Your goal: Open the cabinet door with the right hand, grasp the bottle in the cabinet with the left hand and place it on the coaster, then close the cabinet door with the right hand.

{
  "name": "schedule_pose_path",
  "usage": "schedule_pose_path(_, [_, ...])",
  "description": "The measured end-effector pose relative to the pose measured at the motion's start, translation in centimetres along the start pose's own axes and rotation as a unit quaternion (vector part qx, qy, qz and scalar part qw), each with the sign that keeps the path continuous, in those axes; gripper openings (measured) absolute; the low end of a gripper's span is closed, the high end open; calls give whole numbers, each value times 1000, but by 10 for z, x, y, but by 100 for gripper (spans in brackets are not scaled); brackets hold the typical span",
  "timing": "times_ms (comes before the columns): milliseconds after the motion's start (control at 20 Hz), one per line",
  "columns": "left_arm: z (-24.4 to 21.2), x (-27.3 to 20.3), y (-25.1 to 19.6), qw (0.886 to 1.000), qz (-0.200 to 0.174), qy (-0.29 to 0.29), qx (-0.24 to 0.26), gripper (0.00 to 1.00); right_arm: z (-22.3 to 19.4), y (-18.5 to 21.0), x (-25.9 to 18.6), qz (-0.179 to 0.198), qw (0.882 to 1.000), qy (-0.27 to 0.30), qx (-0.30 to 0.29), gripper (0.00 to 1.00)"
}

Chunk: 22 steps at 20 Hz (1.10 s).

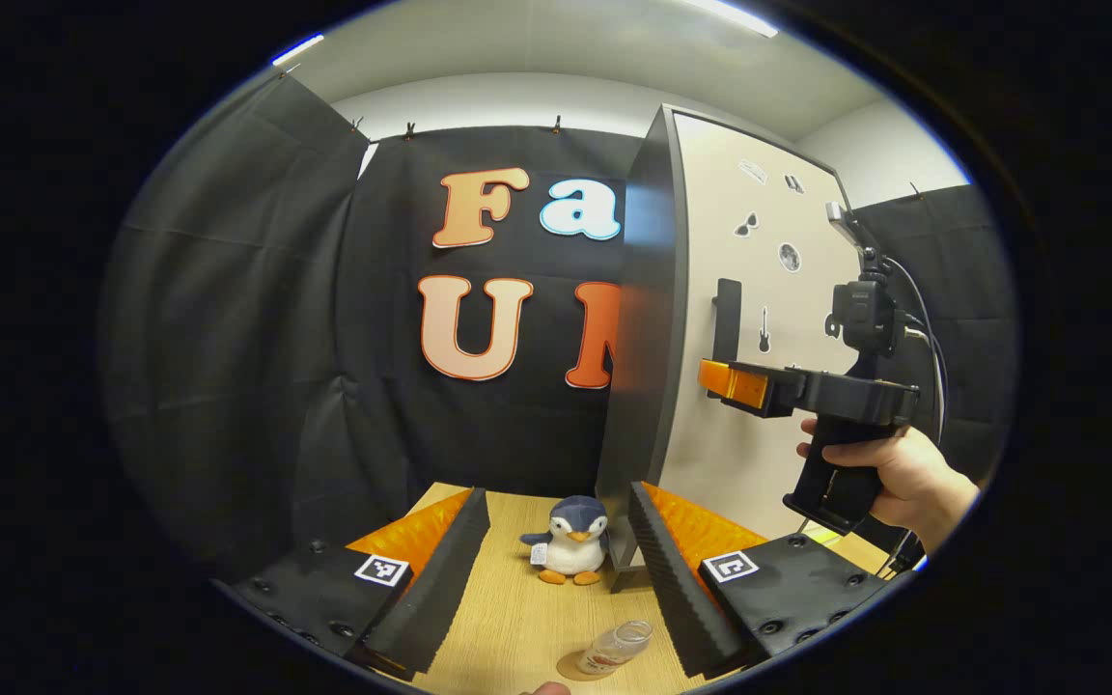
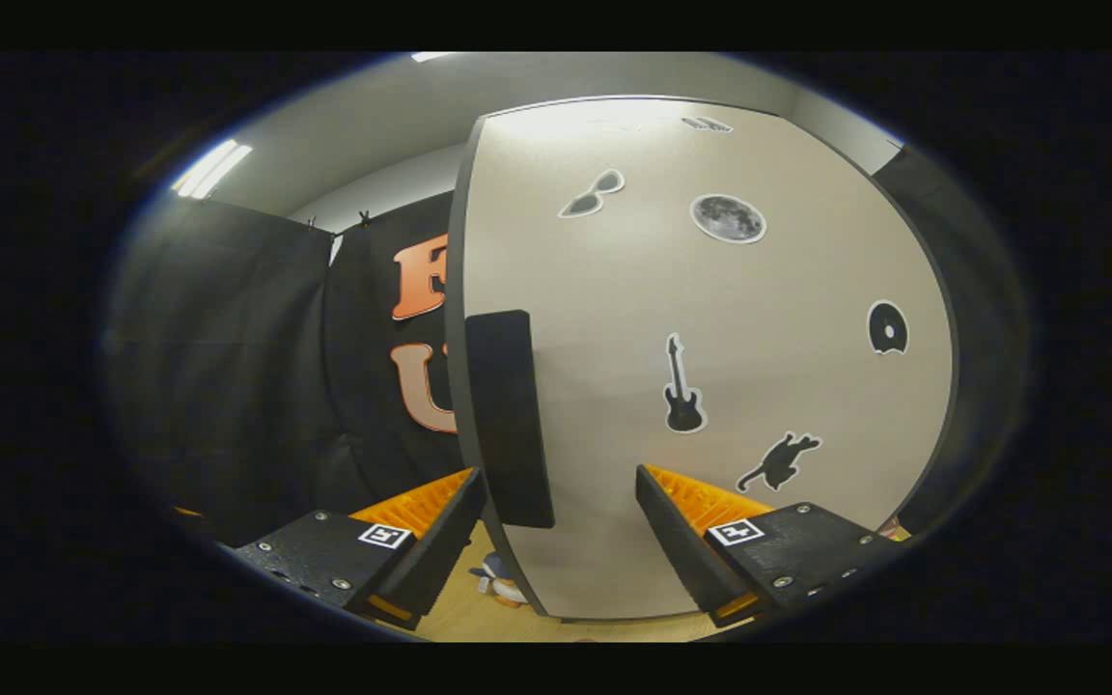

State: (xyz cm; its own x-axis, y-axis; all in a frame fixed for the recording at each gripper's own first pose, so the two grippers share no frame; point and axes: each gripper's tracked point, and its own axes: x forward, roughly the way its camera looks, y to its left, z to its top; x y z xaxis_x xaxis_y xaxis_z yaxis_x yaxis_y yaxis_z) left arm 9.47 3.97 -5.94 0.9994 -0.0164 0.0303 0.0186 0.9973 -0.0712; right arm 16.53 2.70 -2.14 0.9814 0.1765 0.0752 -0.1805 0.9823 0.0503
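Observation:
A small clear bottle (image 1: 617,645) sits on a round coaster (image 1: 573,668) on the wooden table, just below and between my left gripper's fingers. My left gripper (image 1: 556,497) is open and holds nothing. The cabinet's beige door (image 1: 759,290) with stickers looks flush against its dark side panel (image 1: 643,338). A hand (image 1: 903,478) holds my right gripper (image 1: 720,378) just below the door's dark handle (image 1: 727,319). In the right gripper view my right gripper (image 2: 558,478) is open, facing the door (image 2: 710,319), and the handle (image 2: 508,415) stands just inside its left finger.
A plush penguin (image 1: 570,552) sits on the table (image 1: 508,618) beside the cabinet's left corner, behind the bottle. Black cloth walls close in the back and left. The cabinet stands at the right of the table.

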Motion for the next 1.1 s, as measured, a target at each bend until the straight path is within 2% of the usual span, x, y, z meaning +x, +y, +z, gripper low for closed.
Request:
schedule_pose_path(300, [6, -15, -45, 1000, 1, -2, 4, 95, 17, -8, -112, 15, 1000, -13, -18, 96])
schedule_pose_path(450, [10, -26, -77, 1000, 1, -7, 14, 95, 17, -32, -176, 0, 1000, -14, -18, 96])
schedule_pose_path(700, [22, -56, -145, 999, -28, -27, 19, 95, 22, -78, -265, -26, 999, -15, -23, 96])
schedule_pose_path(1050, [35, -93, -215, 997, -47, -51, 25, 95, 27, -121, -340, -49, 998, -22, -22, 96])
schedule_pose_path(1100, [36, -97, -220, 997, -47, -54, 25, 96, 24, -125, -346, -51, 998, -19, -24, 99])
